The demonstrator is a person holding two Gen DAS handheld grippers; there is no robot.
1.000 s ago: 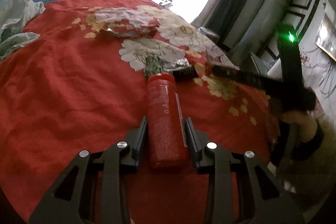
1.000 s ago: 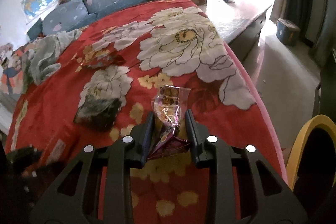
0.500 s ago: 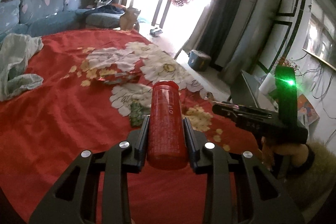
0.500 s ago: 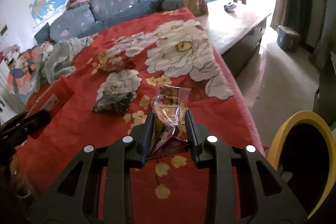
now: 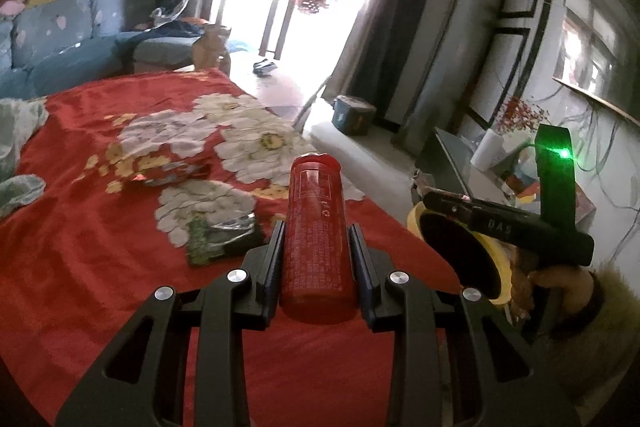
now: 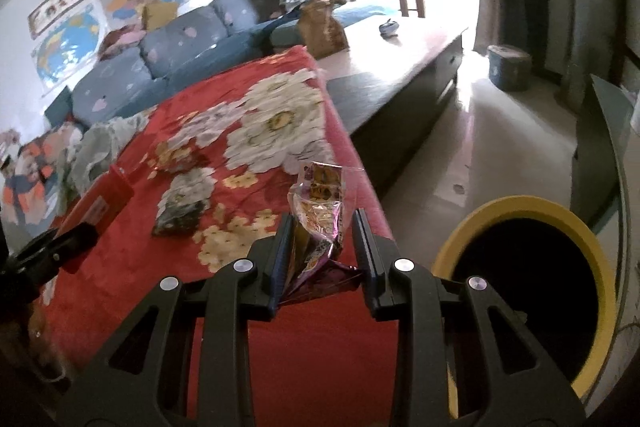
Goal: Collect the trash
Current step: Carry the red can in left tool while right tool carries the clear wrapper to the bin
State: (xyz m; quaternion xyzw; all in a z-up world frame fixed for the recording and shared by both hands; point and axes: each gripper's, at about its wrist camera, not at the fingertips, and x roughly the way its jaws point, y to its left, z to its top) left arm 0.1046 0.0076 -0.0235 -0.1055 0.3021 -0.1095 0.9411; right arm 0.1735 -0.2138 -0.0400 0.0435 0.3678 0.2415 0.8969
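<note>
- My left gripper [image 5: 316,259] is clamped on a red can [image 5: 316,235]; both fingers press its sides at the centre of the left wrist frame, with no gap showing.
- The can is a tall red cylinder with fine white print, pointing away from me, lifted above the red floral blanket [image 5: 80,235].
- My right gripper [image 6: 322,251] pinches a crinkled snack wrapper [image 6: 320,211], fingers closed to about the same width, low centre of the right wrist frame.
- The wrapper is clear and purple-yellow, standing up crumpled between the fingers.
- A yellow-rimmed bin [image 6: 524,267] sits at lower right, just beside the blanket's edge.
- Two more wrappers lie on the blanket: a dark green one [image 5: 220,235] and a reddish one [image 5: 172,173] further up-left.
</note>
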